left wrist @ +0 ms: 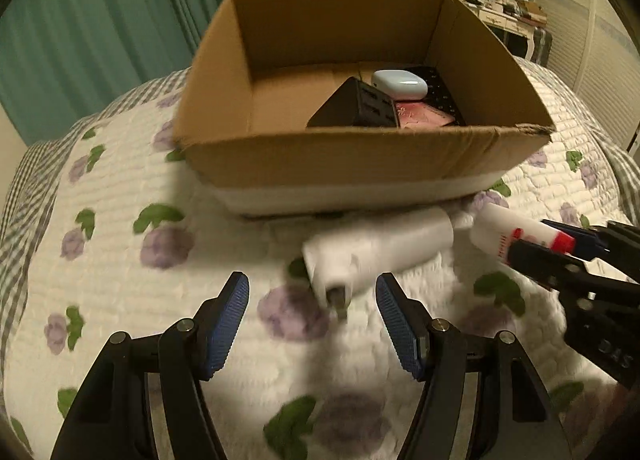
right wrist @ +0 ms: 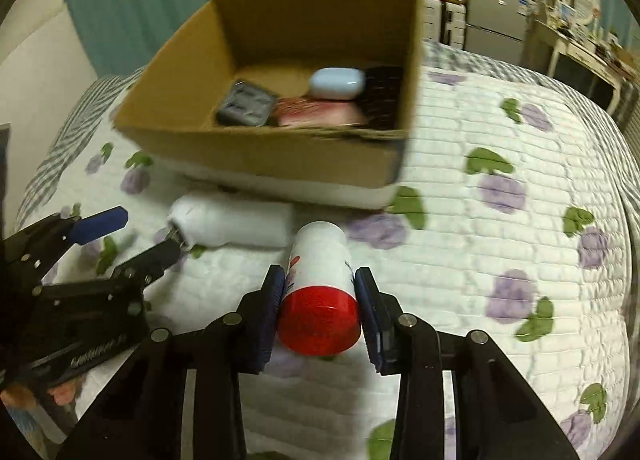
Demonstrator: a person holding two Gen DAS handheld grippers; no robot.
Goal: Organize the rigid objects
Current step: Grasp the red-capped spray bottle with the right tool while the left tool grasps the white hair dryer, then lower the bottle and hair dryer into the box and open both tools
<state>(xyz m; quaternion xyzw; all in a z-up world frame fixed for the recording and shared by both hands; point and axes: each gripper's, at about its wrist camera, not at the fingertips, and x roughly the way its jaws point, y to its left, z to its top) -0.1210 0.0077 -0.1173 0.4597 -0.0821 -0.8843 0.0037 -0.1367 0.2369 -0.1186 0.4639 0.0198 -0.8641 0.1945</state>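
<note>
A cardboard box [left wrist: 340, 164] stands on the bed and holds a black block [left wrist: 356, 106], a pale blue case [left wrist: 400, 84] and a pink packet [left wrist: 420, 116]. A white plug-like object [left wrist: 380, 252] with metal prongs lies in front of the box. My left gripper [left wrist: 312, 312] is open, its jaws on either side of the object's prong end. My right gripper [right wrist: 320, 300] is shut on a white bottle with a red cap [right wrist: 320, 292], which also shows in the left wrist view [left wrist: 516, 234]. The box [right wrist: 260, 156] and white object [right wrist: 236, 226] show in the right wrist view too.
A quilted bedspread [left wrist: 120, 252] with purple flowers covers the bed. Teal curtains [left wrist: 100, 20] hang behind. A dresser [left wrist: 512, 16] with a mirror stands at the far right. My left gripper also shows at the left in the right wrist view [right wrist: 120, 240].
</note>
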